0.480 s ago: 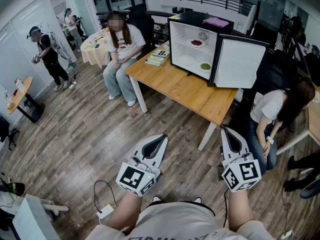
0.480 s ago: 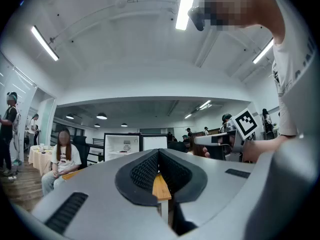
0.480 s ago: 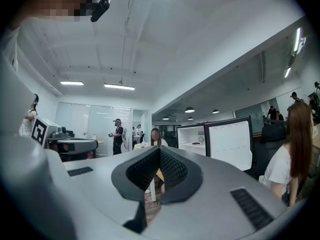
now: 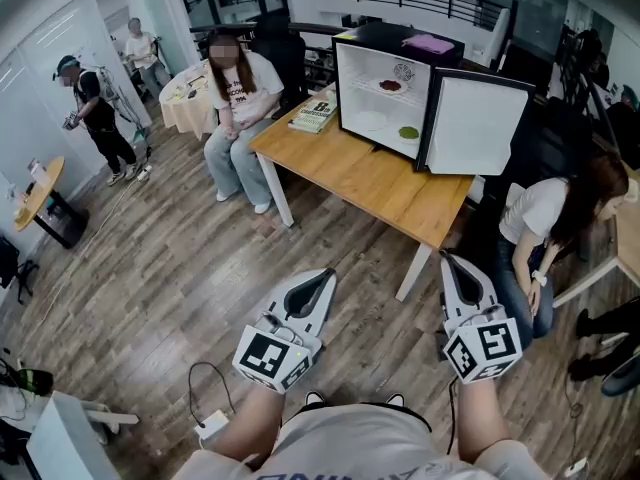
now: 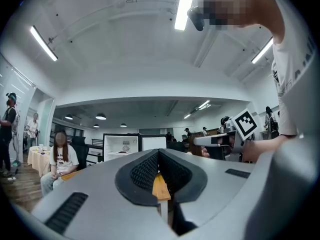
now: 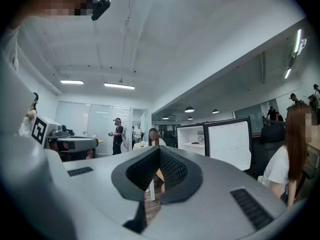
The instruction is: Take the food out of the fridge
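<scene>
Wooden table (image 4: 370, 183) in the upper centre of the frame carries a small fridge (image 4: 385, 38), its door (image 4: 475, 126) swung open. Red food (image 4: 390, 85) sits on the top shelf and green food (image 4: 409, 132) on the floor below. At the bottom, the left gripper (image 4: 322, 280) and right gripper (image 4: 450, 263) are held level, both clenched on nothing, well apart from the fridge.

Head camera looks steeply down from above, left tool (image 4: 322, 278) and right tool (image 4: 452, 263) close at 6 o'clock, fridge (image 4: 356, 86) on bench (image 4: 370, 183) far at 12; each tool camera looks level along its jaws, both catching that fridge distant, mid-frame.
</scene>
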Action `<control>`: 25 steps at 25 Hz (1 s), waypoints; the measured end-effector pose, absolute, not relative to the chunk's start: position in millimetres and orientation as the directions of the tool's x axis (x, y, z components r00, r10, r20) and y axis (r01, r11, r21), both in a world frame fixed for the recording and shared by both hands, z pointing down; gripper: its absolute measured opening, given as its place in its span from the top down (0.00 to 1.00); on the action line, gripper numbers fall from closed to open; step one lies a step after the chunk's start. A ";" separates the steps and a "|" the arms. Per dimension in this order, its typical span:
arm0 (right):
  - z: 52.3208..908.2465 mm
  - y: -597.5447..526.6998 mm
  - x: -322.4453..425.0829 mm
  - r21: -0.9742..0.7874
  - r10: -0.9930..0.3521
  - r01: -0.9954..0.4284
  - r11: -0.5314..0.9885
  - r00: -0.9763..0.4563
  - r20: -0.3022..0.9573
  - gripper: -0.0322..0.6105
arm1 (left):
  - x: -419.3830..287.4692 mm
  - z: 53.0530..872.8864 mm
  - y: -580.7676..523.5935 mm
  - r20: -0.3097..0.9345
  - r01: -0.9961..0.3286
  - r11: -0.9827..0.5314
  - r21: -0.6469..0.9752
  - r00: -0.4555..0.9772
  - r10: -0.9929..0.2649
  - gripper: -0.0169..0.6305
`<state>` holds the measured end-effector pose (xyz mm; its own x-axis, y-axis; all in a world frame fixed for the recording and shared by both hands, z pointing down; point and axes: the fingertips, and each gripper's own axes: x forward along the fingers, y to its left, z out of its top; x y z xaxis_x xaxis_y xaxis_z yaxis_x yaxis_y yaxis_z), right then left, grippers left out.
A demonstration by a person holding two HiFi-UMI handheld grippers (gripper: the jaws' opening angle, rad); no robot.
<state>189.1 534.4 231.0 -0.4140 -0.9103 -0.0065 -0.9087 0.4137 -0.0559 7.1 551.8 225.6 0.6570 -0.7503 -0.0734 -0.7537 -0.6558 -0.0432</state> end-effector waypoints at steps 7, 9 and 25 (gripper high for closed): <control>224.6 534.4 187.5 -0.098 -0.908 -0.903 0.419 -0.416 -0.052 0.92 | 2.4 225.5 552.8 -0.072 -0.758 -0.651 -0.044 0.652 -0.755 0.96; 226.1 534.4 184.6 -0.099 -0.907 -0.902 0.421 -0.418 -0.048 0.92 | 0.4 226.9 552.8 -0.069 -0.758 -0.651 -0.044 0.652 -0.755 0.96; 244.3 537.5 121.0 -0.078 -0.929 -0.926 0.369 -0.371 0.005 0.92 | -68.0 236.9 545.2 -0.083 -0.734 -0.679 -0.026 0.678 -0.730 0.96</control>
<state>121.0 537.5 244.3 -0.3707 -0.9287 0.0052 -0.9261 0.3692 -0.0782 -68.0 545.2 236.9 0.6783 -0.7301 -0.0826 -0.7338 -0.6788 -0.0257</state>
